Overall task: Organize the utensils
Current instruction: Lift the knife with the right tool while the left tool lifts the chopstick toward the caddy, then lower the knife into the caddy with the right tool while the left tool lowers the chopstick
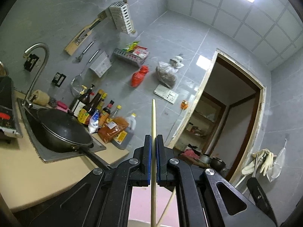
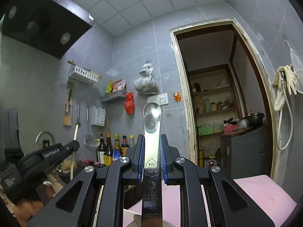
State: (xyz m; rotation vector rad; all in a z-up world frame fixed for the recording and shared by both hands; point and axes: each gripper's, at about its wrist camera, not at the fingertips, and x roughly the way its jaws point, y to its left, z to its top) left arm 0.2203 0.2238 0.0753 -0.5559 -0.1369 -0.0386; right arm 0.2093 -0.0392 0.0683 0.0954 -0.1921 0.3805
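My left gripper (image 1: pixel 154 139) is shut on a pale wooden chopstick (image 1: pixel 153 124) that points up past the fingertips. A second chopstick (image 1: pixel 167 206) slants below the jaws. My right gripper (image 2: pixel 152 139) is shut on a steel spoon (image 2: pixel 152 117), handle end up, stamped 304. The left gripper (image 2: pixel 73 145) with its chopstick (image 2: pixel 75 130) also shows at the left of the right wrist view. Both are held high, facing the grey tiled wall. A white perforated utensil holder (image 1: pixel 122 17) hangs on the wall; it also shows in the right wrist view (image 2: pixel 84 74).
A black wok (image 1: pixel 62 130) sits in the sink (image 1: pixel 47 155) under a faucet (image 1: pixel 37 62). Sauce bottles (image 1: pixel 94 109) crowd the counter. A knife rack (image 1: pixel 81 36), strainer (image 1: pixel 75 87) and bags (image 1: pixel 139 75) hang on the wall. A doorway (image 2: pixel 217 94) is to the right. Pink surface (image 2: pixel 261 196) lies below.
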